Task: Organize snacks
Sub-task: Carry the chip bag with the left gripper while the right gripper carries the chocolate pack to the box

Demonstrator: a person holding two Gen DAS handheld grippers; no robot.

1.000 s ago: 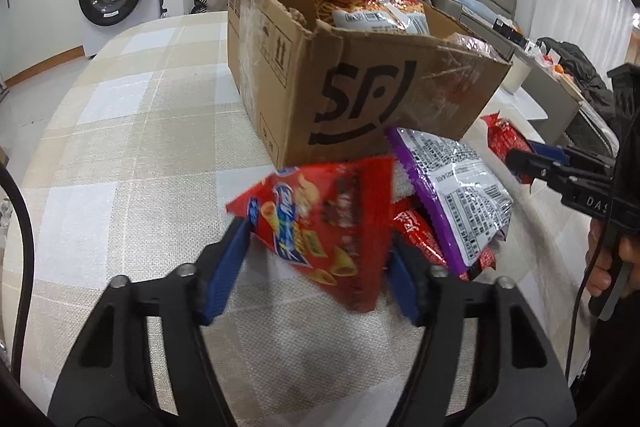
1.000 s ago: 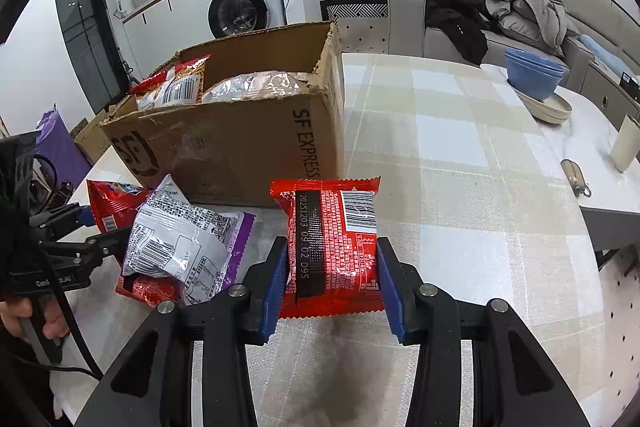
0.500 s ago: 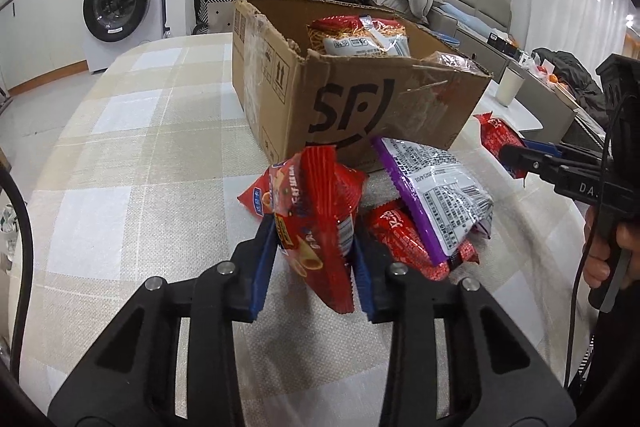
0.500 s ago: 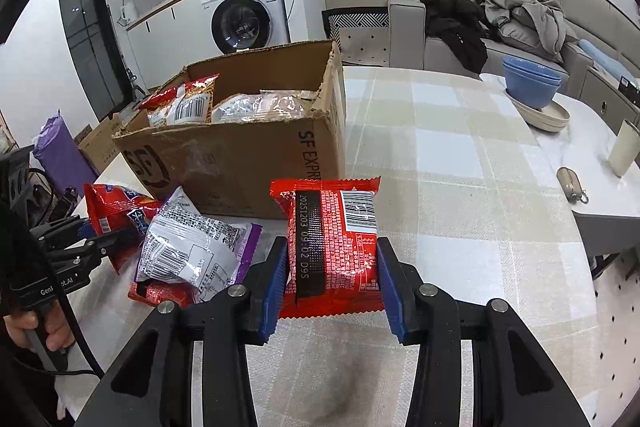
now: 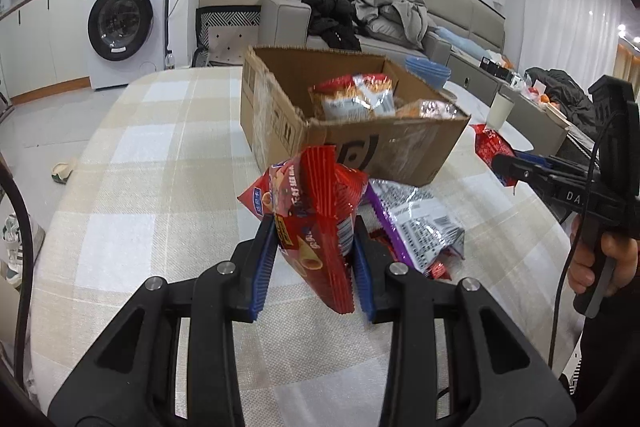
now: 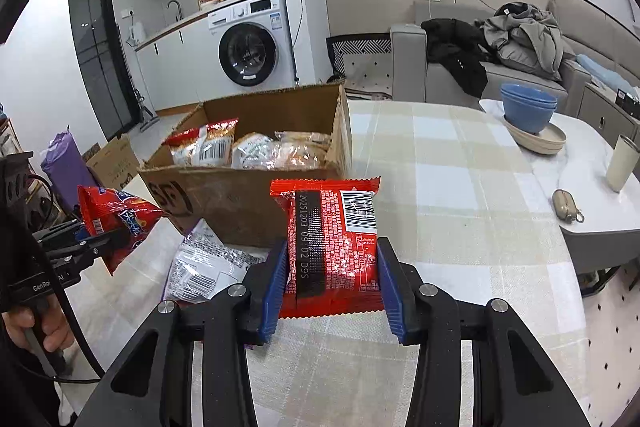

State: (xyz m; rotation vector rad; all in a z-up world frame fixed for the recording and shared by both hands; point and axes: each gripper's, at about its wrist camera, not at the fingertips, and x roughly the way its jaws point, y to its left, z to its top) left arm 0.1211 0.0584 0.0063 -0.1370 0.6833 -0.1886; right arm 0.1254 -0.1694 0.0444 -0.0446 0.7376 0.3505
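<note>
My left gripper (image 5: 314,239) is shut on a red chip bag (image 5: 316,211) and holds it above the table, in front of the open cardboard box (image 5: 380,147). My right gripper (image 6: 332,267) is shut on a flat red snack packet (image 6: 334,239), raised near the box (image 6: 240,195). The box holds several snack bags (image 6: 208,147). A purple and silver bag (image 5: 420,223) lies on the checked tablecloth (image 5: 160,187) over another red packet (image 5: 438,269). The left gripper with its chip bag (image 6: 116,219) shows at the left of the right wrist view.
Blue bowls on a plate (image 6: 528,111), a cup (image 6: 622,163) and a small pouch (image 6: 566,205) stand at the table's right side. A sofa with clothes (image 6: 500,43) and a washing machine (image 6: 248,47) are behind.
My left gripper closed on the red chip bag and lifted it off the table. My right gripper rose with its red packet; both now look down into the box.
</note>
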